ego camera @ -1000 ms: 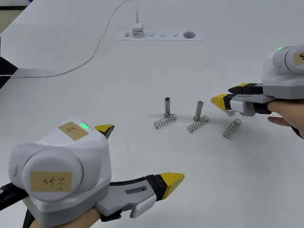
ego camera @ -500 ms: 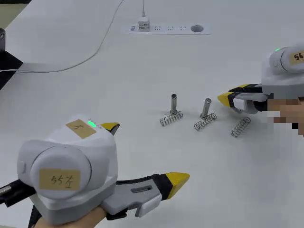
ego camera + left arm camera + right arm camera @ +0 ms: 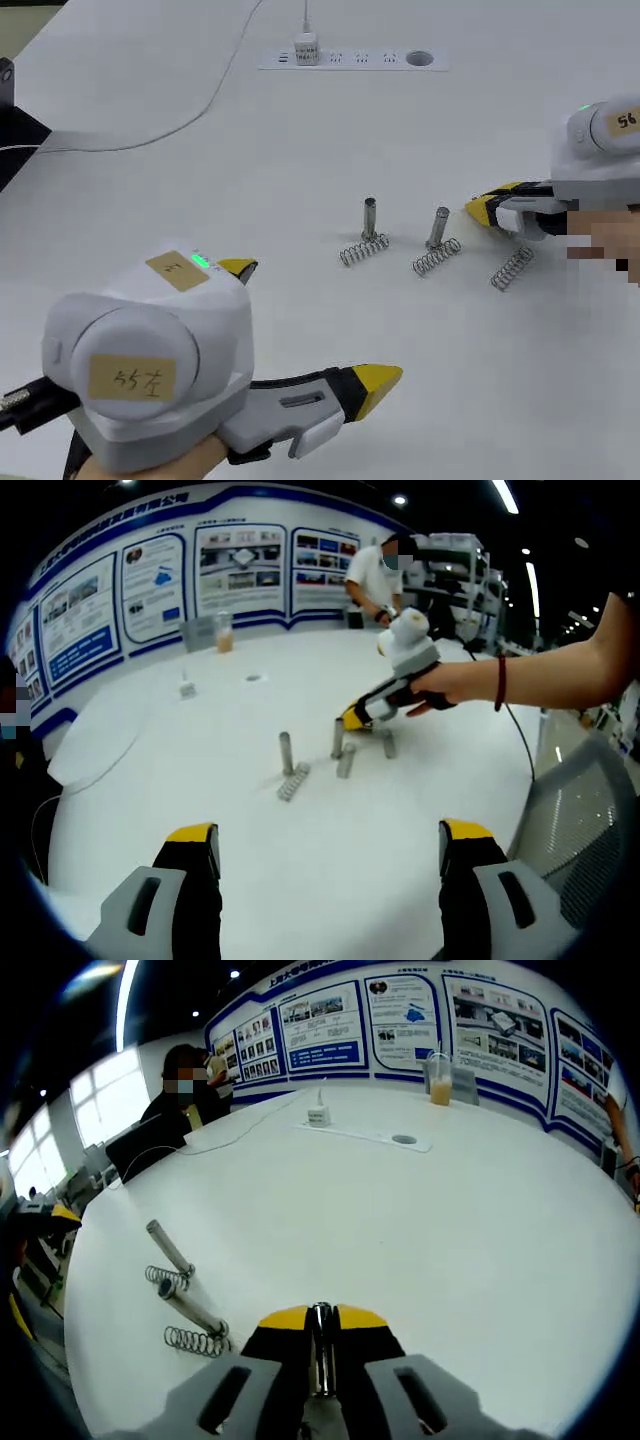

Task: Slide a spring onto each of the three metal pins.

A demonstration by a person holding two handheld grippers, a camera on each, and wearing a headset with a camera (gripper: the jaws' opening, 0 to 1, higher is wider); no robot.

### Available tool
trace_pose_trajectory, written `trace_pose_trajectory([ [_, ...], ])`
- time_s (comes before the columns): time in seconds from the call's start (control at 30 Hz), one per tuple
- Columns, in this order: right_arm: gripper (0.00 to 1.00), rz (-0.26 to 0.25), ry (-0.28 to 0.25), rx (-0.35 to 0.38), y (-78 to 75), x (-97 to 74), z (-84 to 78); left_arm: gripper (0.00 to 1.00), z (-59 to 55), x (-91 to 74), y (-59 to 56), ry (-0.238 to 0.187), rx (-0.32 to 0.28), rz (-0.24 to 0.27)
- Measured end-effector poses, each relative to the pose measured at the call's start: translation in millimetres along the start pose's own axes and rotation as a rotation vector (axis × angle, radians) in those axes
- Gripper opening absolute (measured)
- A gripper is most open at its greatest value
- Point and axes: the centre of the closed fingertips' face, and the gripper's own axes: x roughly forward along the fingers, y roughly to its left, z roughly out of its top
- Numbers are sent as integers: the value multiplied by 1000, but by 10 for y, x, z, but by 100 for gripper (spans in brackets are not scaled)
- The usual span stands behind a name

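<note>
Two metal pins stand upright on the white table [image 3: 300, 180], one at left [image 3: 370, 216] and one at right [image 3: 440, 226]. A spring lies at the foot of each, left spring [image 3: 364, 250] and middle spring [image 3: 437, 257]. A third spring [image 3: 512, 268] lies further right. My right gripper [image 3: 480, 210] hovers just right of the right pin, shut on a third metal pin [image 3: 320, 1345] that stands between its jaws. My left gripper [image 3: 310, 322] is open and empty, near the front left, well short of the pins [image 3: 286, 753].
A power strip [image 3: 350, 60] with a white charger [image 3: 305, 47] and a grey cable [image 3: 200, 105] lies at the table's far side. A dark object [image 3: 15, 130] sits at the left edge. A cup [image 3: 438, 1063] stands far back; a person [image 3: 375, 580] is beyond the table.
</note>
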Motion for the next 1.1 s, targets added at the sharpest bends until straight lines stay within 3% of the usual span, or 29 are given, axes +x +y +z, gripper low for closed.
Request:
trace_pose_trajectory([
  [0.17,9,5,10,-11,6,-2,-1,92,18,-9,8,-6,3,2],
  [0.4,9,19,-6,72,-15,-75,53,92,31,-15,6,-8,5,2],
  [0.6,9,25,-25,98,-8,-169,111,92,50,-16,-12,-13,8,-2],
  [1.1,9,29,-44,105,56,-397,175,91,111,-38,-87,-33,30,-18],
])
